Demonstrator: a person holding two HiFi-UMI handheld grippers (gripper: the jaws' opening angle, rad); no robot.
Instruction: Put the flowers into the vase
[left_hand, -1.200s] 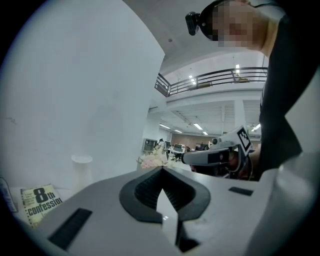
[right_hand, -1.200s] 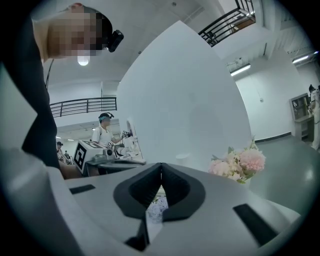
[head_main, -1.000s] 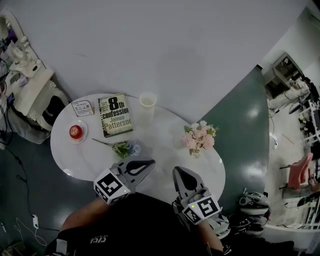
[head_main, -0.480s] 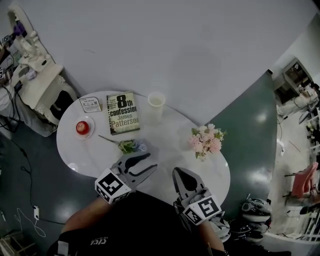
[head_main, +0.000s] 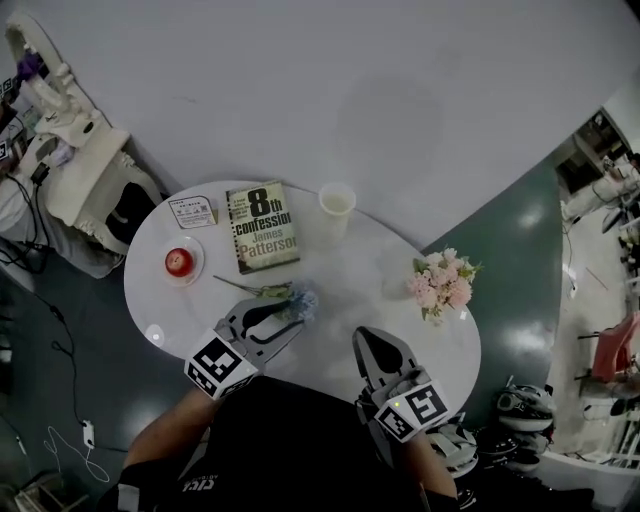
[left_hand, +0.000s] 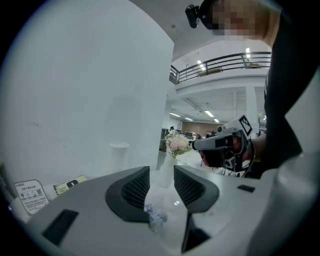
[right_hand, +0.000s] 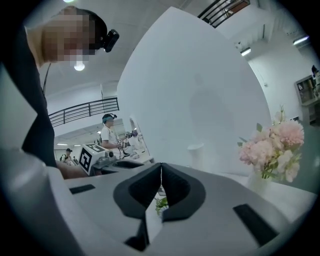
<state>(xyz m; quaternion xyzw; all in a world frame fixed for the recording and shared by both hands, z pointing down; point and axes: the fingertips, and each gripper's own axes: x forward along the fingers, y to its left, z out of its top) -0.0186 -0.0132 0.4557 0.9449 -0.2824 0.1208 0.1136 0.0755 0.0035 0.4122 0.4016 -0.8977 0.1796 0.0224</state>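
A round white table (head_main: 370, 270) stands against a pale curved wall. The left gripper (head_main: 289, 313) reaches in over the table's near edge. Its jaws have just opened and stand apart, with the blue flower (head_main: 302, 298) in the gap but not pressed by either pad. The sprig lies flat, its stem running toward the book (head_main: 263, 226). The right gripper (head_main: 373, 337) hovers at the near edge, jaws together on nothing. The vase (left_hand: 166, 172) stands by the right edge, well apart, with pink flowers (head_main: 440, 283) in it. This looks like the pick-up: next, closing on the sprig, preferably its stem.
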